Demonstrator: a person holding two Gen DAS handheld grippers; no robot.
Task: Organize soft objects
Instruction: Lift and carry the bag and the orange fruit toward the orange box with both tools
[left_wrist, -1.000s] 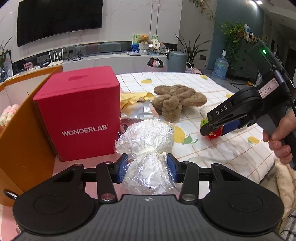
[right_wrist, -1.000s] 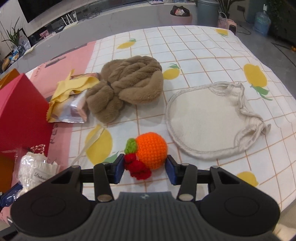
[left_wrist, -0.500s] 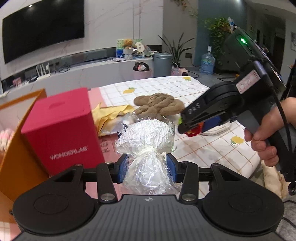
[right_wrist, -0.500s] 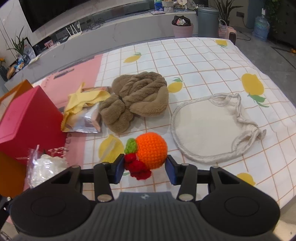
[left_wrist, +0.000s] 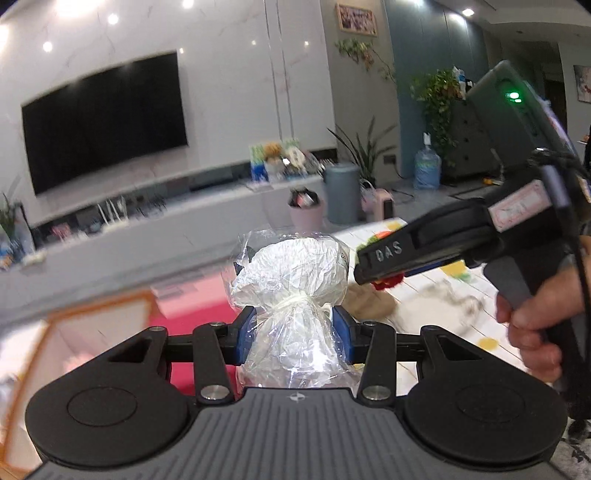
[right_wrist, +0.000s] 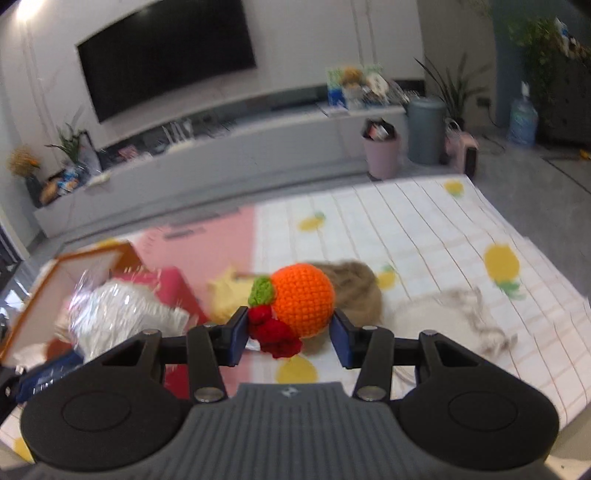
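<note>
1. My left gripper (left_wrist: 293, 334) is clamped on the cellophane-wrapped white bundle (left_wrist: 291, 277), the pads pinching it just below its tie. The bundle stands upright, its long axis pointing away from me, clear of the table.
2. My right gripper (right_wrist: 290, 336) is closed on the crocheted orange (right_wrist: 303, 299), with its red berries (right_wrist: 275, 334) against the left pad. It too hangs above the lemon-print cloth (right_wrist: 424, 229).
3. The orange-rimmed box (right_wrist: 70, 266) lies to the left of both loads. I judge it the likely drop point; its interior is too blurred to confirm.
4. The left hand is the nearer to that box, so the bundle should go first.
5. The brown plush (right_wrist: 358, 291) and the cream drawstring bag (right_wrist: 454, 314) lie on the cloth, ahead and right, not yet sorted.
</note>
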